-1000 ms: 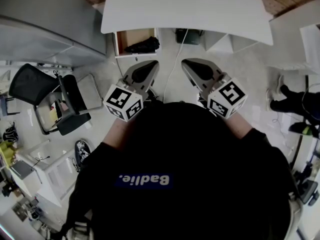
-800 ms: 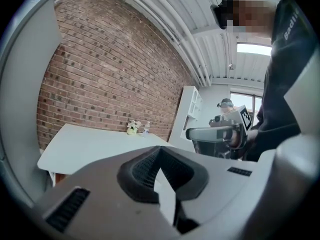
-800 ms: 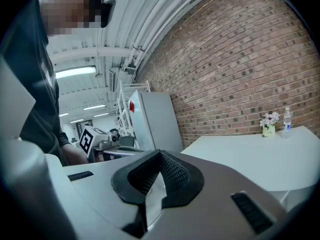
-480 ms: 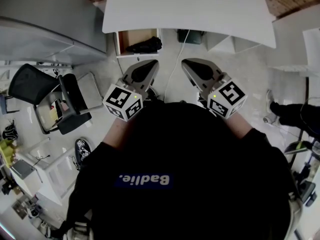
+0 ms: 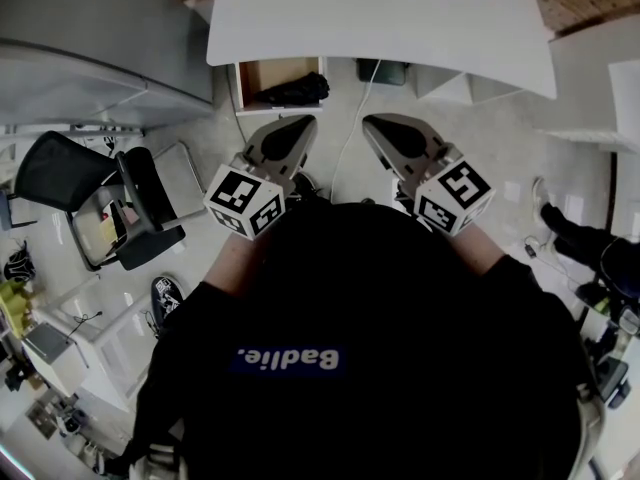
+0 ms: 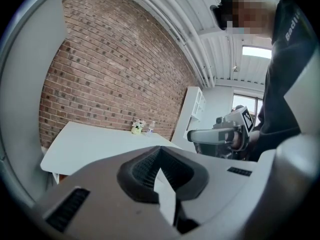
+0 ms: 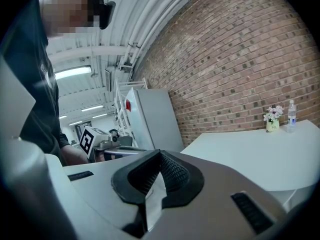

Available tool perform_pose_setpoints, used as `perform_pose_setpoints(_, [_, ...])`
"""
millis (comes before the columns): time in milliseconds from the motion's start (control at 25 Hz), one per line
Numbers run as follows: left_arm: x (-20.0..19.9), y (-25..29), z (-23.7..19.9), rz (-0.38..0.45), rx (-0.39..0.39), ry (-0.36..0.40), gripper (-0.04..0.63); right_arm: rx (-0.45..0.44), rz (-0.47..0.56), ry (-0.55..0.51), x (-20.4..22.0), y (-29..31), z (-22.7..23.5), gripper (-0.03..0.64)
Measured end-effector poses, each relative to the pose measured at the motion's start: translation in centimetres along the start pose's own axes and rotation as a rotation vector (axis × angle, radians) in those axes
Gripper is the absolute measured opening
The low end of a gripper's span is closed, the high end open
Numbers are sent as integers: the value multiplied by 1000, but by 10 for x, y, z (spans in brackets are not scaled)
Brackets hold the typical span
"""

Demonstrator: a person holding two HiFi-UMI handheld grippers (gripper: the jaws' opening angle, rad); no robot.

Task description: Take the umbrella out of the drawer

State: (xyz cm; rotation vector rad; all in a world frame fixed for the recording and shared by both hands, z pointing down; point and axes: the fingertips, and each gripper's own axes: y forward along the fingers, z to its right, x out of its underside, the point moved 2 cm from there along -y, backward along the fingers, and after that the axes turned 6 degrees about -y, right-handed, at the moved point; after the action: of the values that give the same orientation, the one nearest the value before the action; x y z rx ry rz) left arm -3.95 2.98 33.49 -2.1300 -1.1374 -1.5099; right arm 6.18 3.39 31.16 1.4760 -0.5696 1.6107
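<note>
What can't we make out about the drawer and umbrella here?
- Head view: umbrella is a small dark lump; handle end unreadable.
- Head view: back of drawer hidden under the desk top.
- Gripper views: no drawer interior; left gripper and right gripper fill the lower frame.
- Right gripper view: bottle too small to read its label.

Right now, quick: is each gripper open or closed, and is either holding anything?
Left gripper: closed, holding nothing.
Right gripper: closed, holding nothing.
</note>
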Motion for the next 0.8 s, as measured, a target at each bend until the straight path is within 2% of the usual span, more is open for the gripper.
perform_pose_setpoints(480, [-13,-7,-33,-1,8,1,2,14,-3,-5,-10,35,0,26])
perform_pose_setpoints(800, [-25,-15,-74,0,19,-5,2,48,-20,-19,-21,70,1,26])
